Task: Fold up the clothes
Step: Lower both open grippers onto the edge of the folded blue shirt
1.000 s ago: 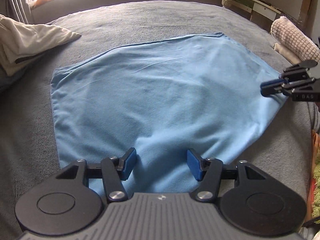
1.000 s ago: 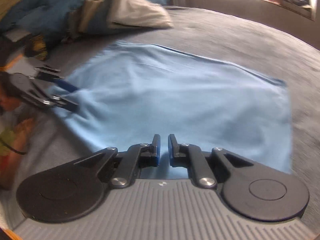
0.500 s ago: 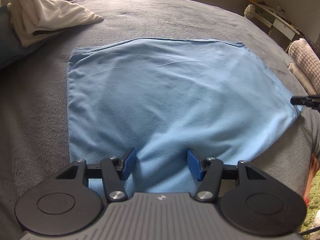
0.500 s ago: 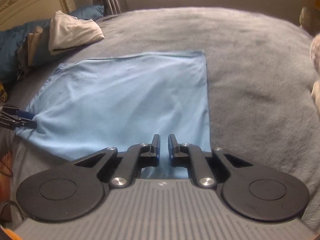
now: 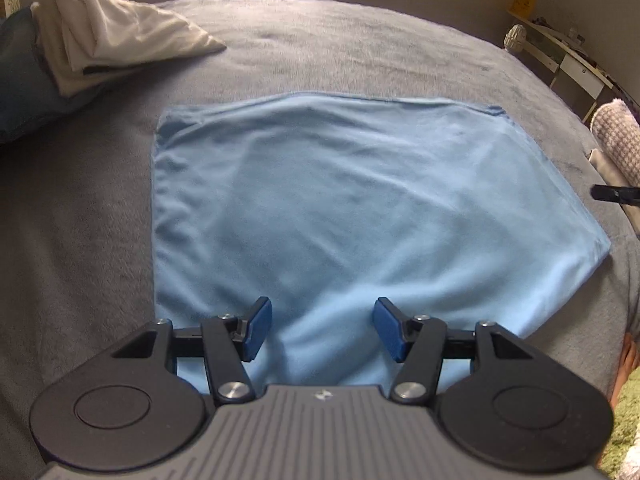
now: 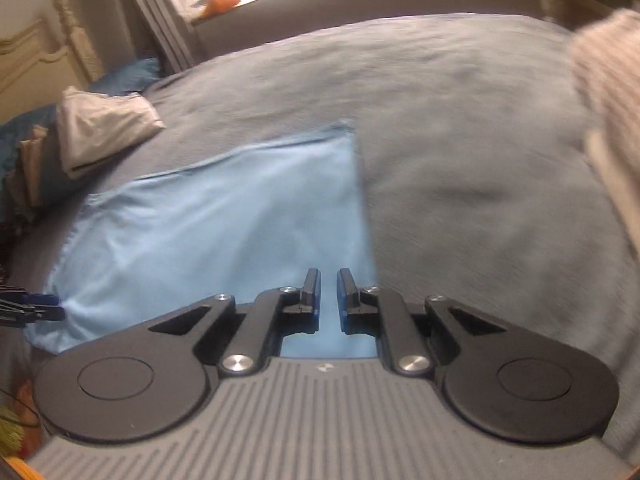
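A light blue, soft cotton garment (image 5: 352,220), already folded into a broad flat panel, is lying spread on a grey fleecy blanket covering the bed (image 5: 360,52). Its far edge is running straight across and its left edge is lying straight, while its right side is tapering to a corner that is pointing toward the bed's edge.

The left tongs (image 5: 322,330) are hovering over the near edge of the blue garment with their blue-padded fingers standing well apart; nothing is lying between the pads, and the cloth is showing beneath them. Whether the fingers are touching the fabric cannot be told.

The right tongs (image 6: 328,298) are sitting over the garment's near right corner, right at the line where blue cloth is meeting grey blanket. Their jaws are nearly closed, leaving only a thin slit, and no cloth is showing pinched in it. In the left wrist view their dark tip is peeking in at the right border, apart from the garment's corner.

A stack of folded cream-white cloth (image 5: 104,40) is resting at the far left on a dark blue pillow (image 6: 128,76). A knitted pink-and-white checked item (image 5: 618,136) is lying at the bed's right edge.
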Motion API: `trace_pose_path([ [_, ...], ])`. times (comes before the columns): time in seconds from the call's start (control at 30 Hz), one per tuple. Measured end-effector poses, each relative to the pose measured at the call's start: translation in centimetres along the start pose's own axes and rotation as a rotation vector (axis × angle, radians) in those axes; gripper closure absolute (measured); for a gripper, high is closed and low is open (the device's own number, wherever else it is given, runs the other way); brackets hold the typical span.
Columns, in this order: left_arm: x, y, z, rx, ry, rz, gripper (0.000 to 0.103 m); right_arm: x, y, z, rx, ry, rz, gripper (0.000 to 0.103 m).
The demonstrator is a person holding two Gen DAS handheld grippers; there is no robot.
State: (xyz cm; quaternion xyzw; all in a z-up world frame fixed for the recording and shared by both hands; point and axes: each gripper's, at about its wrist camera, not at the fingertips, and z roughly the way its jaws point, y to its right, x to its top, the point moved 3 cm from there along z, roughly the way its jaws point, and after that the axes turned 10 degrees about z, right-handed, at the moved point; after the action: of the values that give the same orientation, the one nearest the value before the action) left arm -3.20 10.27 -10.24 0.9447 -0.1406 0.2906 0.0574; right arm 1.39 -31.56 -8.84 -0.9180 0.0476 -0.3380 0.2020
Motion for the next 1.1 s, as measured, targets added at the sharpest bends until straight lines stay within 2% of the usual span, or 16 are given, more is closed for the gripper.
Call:
trace_pose_path([
  [0.13,2.6,-1.1,0.6,0.029,0.046,-0.001,0.044,2.7,-4.2,4.3,0.060,-0.086,-0.049,0.094],
  [0.27,5.0,-2.5,2.3,0.026,0.043,-0.087,0.044,4.2,-8.3,7.8,0.064,-0.174,-0.069,0.094],
  [0.37,5.4,-2.1,3.6,0.047,0.005,-0.132,0.042,4.0,-11.0,8.5,0.042,-0.179,-0.128,0.094],
  [0.4,5.2,-1.9,4.0,0.053,-0.003,-0.135,0.038,3.7,-11.6,8.6,0.041,-0.167,-0.141,0.091],
  [0.53,4.5,-0.3,5.1,0.111,-0.029,-0.051,0.030,1.8,-11.6,9.5,-0.029,-0.142,-0.164,0.086],
  [0.6,4.4,0.5,5.3,0.127,-0.035,-0.020,0.017,0.8,-10.8,10.3,-0.071,-0.153,-0.144,0.084],
  [0.73,4.5,1.2,5.8,0.148,-0.055,-0.016,0.008,0.1,-9.7,10.3,-0.060,-0.128,-0.068,0.081],
  [0.83,4.6,1.5,6.0,0.158,-0.066,-0.027,0.004,0.1,-10.1,10.2,-0.044,-0.140,-0.045,0.063],
  [0.87,4.6,1.5,6.0,0.157,-0.067,-0.032,0.003,0.1,-10.4,10.3,-0.039,-0.146,-0.050,0.053],
  [1.1,4.6,1.4,6.1,0.160,-0.073,-0.055,0.000,1.1,-12.6,9.5,-0.109,-0.094,-0.151,0.038],
])
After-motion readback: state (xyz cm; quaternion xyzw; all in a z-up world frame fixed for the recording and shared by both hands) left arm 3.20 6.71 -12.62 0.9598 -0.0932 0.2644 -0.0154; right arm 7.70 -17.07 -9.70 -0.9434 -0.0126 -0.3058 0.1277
